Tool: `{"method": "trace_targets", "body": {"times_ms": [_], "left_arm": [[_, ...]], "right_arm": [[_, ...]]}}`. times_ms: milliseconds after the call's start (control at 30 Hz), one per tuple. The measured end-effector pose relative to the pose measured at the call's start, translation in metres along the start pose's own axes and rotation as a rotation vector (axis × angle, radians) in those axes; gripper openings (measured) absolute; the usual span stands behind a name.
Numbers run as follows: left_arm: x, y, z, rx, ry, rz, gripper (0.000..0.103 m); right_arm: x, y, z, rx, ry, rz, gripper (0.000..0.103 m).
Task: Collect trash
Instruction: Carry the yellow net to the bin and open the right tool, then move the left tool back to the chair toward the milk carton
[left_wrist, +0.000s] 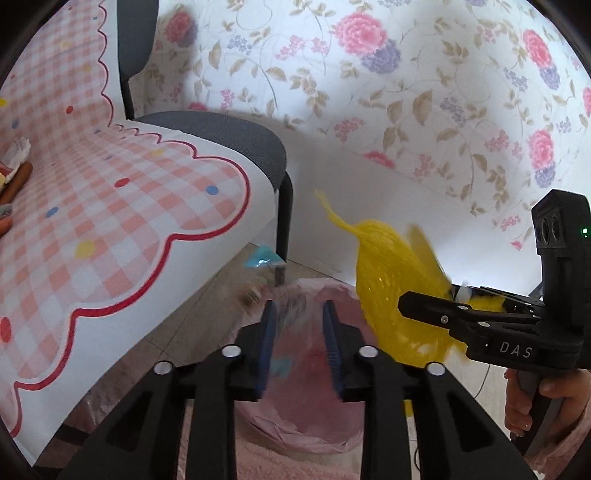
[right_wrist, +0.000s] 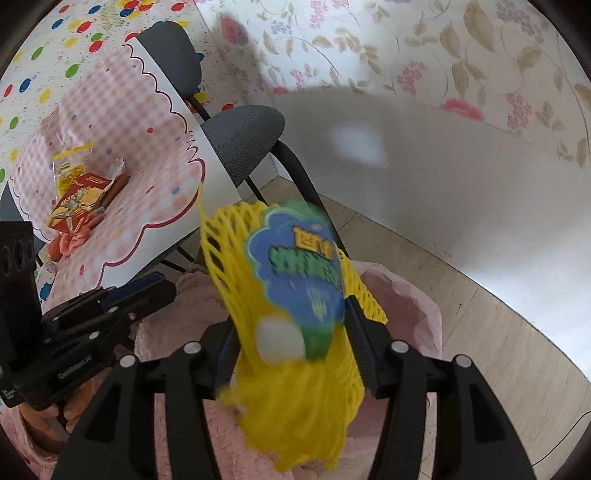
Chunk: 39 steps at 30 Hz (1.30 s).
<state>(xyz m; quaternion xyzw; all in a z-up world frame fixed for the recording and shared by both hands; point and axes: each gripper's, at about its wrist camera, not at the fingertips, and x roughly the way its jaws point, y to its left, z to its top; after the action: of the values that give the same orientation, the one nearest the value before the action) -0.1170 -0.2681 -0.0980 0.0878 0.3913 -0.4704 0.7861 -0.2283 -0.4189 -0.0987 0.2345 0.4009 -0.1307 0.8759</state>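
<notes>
Yellow net bag (right_wrist: 291, 369): pinched between the pads of the right gripper (right_wrist: 291, 350), standing up past the fingertips and hanging below them; motion-blurred.
Net bag, material: foam-like mesh with open diamond cells, bright yellow, bunched and crumpled at the lower end, a thin strand trailing from its top.
Label (right_wrist: 303, 273): cloud-shaped card with blue field, green border and yellow lettering, fixed to the mesh face toward the right wrist camera; the text is too blurred to read.
Right gripper: jaws pressed onto the net bag from both sides; black arms with blue ribbed pads.
Left gripper (left_wrist: 299, 343): jaws spread, nothing gripped between the blue ribbed pads; the net bag (left_wrist: 399, 288) hangs just to its right, in the other tool.
Clear wrapper (left_wrist: 264, 273): blurred piece with a light blue patch, just ahead of the left fingertips and to their left, above the bin; whether it touches anything cannot be told.
Trash bin (left_wrist: 317, 435): directly below both grippers, lined with a thin, wrinkled pink plastic bag.
Table cover (left_wrist: 122, 206): left of both tools, smooth sheet with pink check, coloured dots and a scalloped red border.
Remaining litter (right_wrist: 79, 201): red and yellow packets on the cover, well apart from the right gripper.
Chair (left_wrist: 236, 136): dark grey woven seat, black frame, beyond the table edge.
Wall (left_wrist: 406, 92): floral paper above a plain white band.
</notes>
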Motion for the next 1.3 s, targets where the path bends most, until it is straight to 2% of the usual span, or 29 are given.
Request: {"method": "trace_targets", "body": {"times_ms": [233, 367, 600, 667, 833, 900, 1000, 1067, 1133, 1300], "left_arm": [[-0.016, 0.013, 0.0, -0.032, -0.04, 0.036, 0.034], [-0.029, 0.022, 0.0, -0.054, -0.063, 0.045, 0.034], [-0.056, 0.039, -0.002, -0.082, -0.103, 0.093, 0.034], [-0.065, 0.047, -0.003, -0.096, -0.11, 0.132, 0.048], [-0.084, 0.06, -0.006, -0.116, -0.112, 0.198, 0.05], [-0.094, 0.065, -0.007, -0.127, -0.117, 0.219, 0.054], [-0.111, 0.075, -0.008, -0.153, -0.14, 0.242, 0.055], [-0.124, 0.083, -0.009, -0.172, -0.156, 0.269, 0.066], [-0.133, 0.09, -0.011, -0.192, -0.165, 0.291, 0.067], [-0.15, 0.115, -0.023, -0.254, -0.167, 0.372, 0.07]], "right_arm": [[-0.008, 0.006, 0.003, -0.034, -0.02, -0.039, 0.071], [-0.02, 0.012, 0.005, -0.06, -0.049, -0.067, 0.071], [-0.051, 0.027, 0.019, -0.091, -0.159, -0.062, 0.071], [-0.055, 0.032, 0.023, -0.099, -0.176, -0.044, 0.071], [-0.058, 0.049, 0.03, -0.135, -0.202, -0.023, 0.071], [-0.061, 0.058, 0.033, -0.156, -0.219, -0.017, 0.066], [-0.066, 0.075, 0.04, -0.201, -0.246, -0.002, 0.052], [-0.067, 0.089, 0.044, -0.24, -0.255, 0.024, 0.028], [-0.064, 0.104, 0.047, -0.283, -0.254, 0.047, 0.018], [-0.048, 0.149, 0.049, -0.397, -0.243, 0.111, 0.018]]}}
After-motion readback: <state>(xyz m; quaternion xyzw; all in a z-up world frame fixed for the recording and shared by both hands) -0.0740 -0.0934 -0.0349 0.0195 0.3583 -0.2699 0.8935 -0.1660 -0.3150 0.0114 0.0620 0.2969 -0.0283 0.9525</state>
